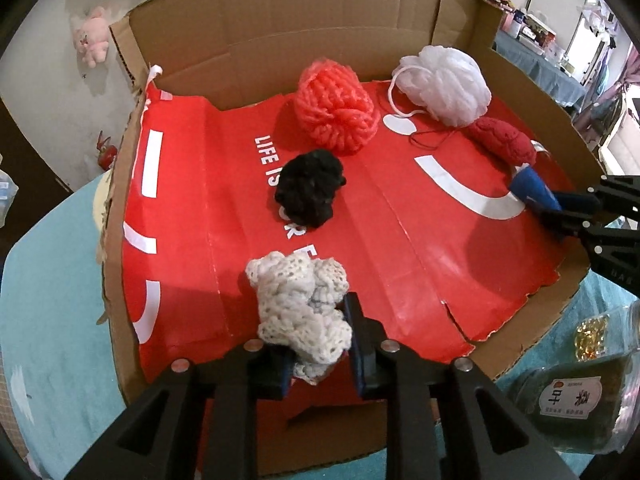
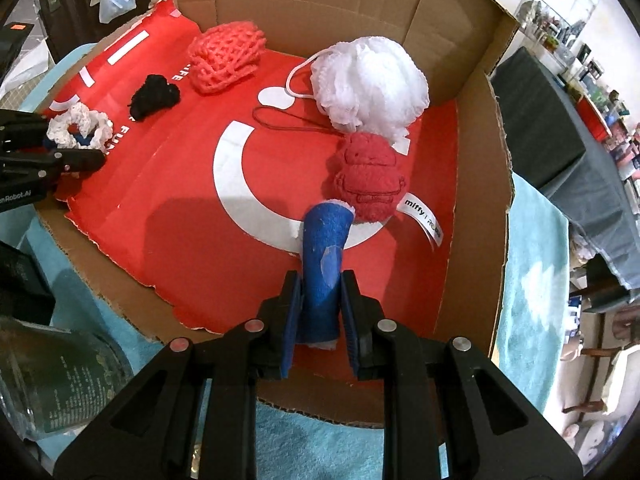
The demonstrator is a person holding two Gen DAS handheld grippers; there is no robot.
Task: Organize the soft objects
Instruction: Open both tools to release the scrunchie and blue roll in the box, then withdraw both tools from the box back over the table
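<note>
Already your left claw (image 1: 316,344) pinched the cream crocheted scrunchie (image 1: 300,308) at lower centre, your right claw (image 2: 320,304) the blue felt roll (image 2: 323,264); four soft pieces waited in the cardboard box (image 1: 280,32).

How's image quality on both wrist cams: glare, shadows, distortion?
Left wrist: strong fisheye bend with dark corners, soft glare on the glossy red liner, white crochet piece sharp in the left gripper. Right wrist: same bend, window side blown out, right gripper on the blue felt piece casts a soft shadow leftward.
</note>
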